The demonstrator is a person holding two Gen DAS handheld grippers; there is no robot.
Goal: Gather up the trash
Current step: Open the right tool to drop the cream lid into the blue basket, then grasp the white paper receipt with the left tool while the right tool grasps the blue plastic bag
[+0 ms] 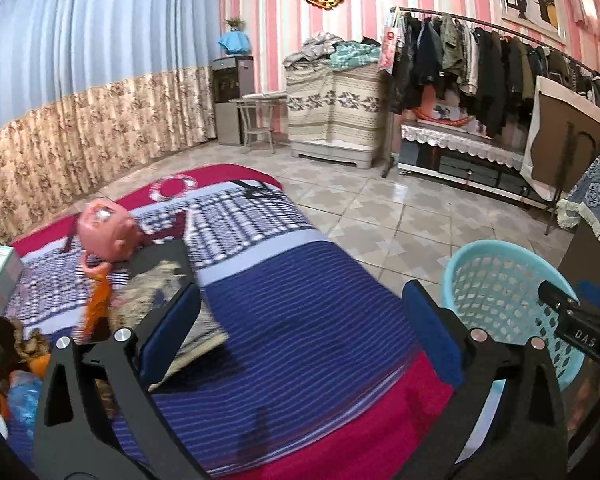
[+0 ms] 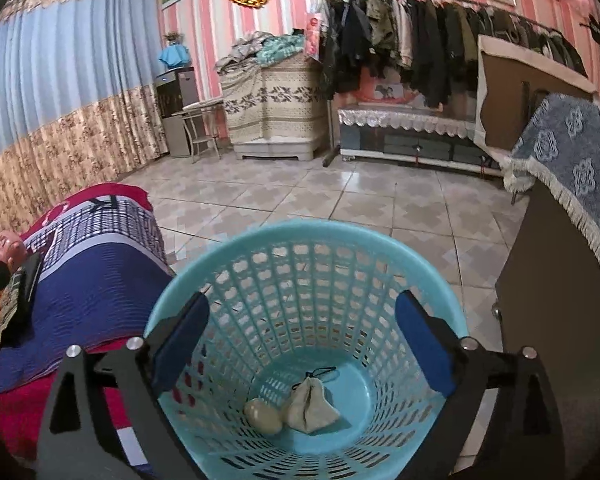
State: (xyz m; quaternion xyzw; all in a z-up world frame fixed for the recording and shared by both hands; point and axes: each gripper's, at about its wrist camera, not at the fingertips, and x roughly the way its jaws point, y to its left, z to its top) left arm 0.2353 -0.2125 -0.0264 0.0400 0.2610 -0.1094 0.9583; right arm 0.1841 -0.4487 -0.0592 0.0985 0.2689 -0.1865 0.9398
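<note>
You are holding the right gripper (image 2: 302,332) over the basket (image 2: 228,240), its fingers spread wide with nothing between them. Down on the basket's floor a small drawstring pouch (image 2: 310,408) is lying tilted, its tied neck and black cord pointing up toward the far wall, just beside a pale oval lump (image 2: 262,416) whose long axis is running left to right. You are keeping the left gripper (image 1: 300,320) above the bed (image 1: 300,300), fingers spread and empty. The basket is standing on the floor just beside the bed.
</note>
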